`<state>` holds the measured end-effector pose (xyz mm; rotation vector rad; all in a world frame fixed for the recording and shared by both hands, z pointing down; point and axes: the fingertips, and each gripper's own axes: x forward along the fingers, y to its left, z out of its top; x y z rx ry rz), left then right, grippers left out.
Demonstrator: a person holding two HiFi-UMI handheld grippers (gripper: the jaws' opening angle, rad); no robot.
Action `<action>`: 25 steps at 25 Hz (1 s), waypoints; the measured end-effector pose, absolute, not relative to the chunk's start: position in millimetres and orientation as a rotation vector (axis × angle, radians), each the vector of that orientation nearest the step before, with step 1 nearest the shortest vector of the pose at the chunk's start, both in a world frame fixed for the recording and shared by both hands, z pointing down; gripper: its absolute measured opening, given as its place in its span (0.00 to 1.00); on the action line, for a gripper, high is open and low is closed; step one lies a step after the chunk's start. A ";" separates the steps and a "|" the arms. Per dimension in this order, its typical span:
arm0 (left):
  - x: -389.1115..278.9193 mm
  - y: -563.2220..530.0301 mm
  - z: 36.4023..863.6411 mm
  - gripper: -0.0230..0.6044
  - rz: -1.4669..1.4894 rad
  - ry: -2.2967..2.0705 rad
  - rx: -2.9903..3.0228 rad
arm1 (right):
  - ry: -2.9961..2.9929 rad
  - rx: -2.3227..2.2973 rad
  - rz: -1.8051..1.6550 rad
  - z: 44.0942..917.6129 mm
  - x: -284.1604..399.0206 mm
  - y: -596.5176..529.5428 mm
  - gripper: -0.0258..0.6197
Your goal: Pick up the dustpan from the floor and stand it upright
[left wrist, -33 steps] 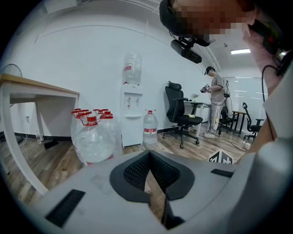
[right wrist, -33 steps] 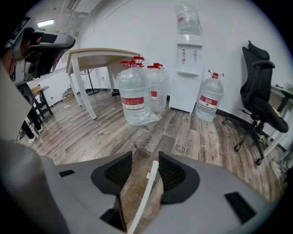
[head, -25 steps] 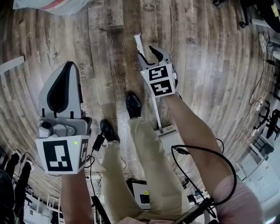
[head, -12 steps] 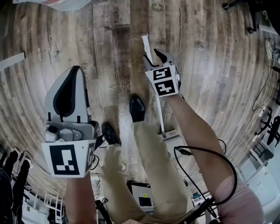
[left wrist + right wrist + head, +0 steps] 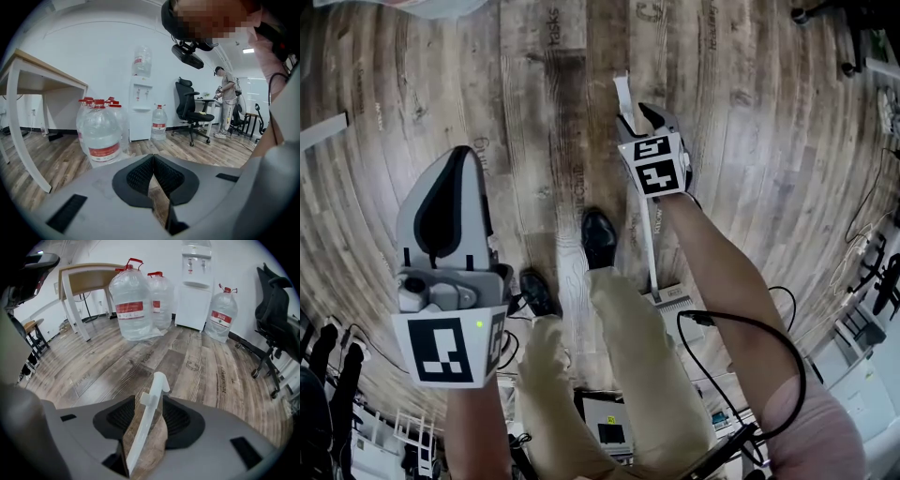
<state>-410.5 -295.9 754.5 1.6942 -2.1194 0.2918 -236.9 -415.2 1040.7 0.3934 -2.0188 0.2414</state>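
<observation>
The dustpan has a long white handle (image 5: 623,91) and a pale pan (image 5: 672,300) that sits low by the person's right leg. My right gripper (image 5: 639,114) is shut on the handle near its top, so the dustpan stands nearly upright under it. In the right gripper view the handle (image 5: 157,383) rises between the two black pads, and the gripper (image 5: 150,400) clamps it. My left gripper (image 5: 461,155) is off to the left, away from the dustpan. Its jaws meet with nothing between them (image 5: 153,159).
Large water jugs (image 5: 131,301), a water dispenser (image 5: 194,287) and a wooden table (image 5: 84,280) stand ahead on the plank floor. An office chair (image 5: 276,310) is at the right. The person's black shoes (image 5: 598,234) and a black cable (image 5: 741,328) are close below.
My right gripper has shifted slightly to the right and farther away with the handle still held. The left gripper has barely moved.
</observation>
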 end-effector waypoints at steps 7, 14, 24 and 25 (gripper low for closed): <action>-406.8 -297.4 768.6 0.06 0.287 -2.111 1.714 | -1.993 0.373 0.233 1072.4 -234.4 -415.6 0.33; -402.9 -288.1 781.8 0.06 0.336 -2.076 1.696 | -1.942 0.377 0.259 1095.4 -235.9 -420.2 0.33; -397.7 -280.4 781.4 0.06 0.328 -2.065 1.701 | -1.885 0.390 0.299 1104.8 -229.3 -417.9 0.24; -397.5 -280.2 779.0 0.06 0.325 -2.065 1.704 | -1.881 0.395 0.302 1103.0 -228.7 -417.9 0.23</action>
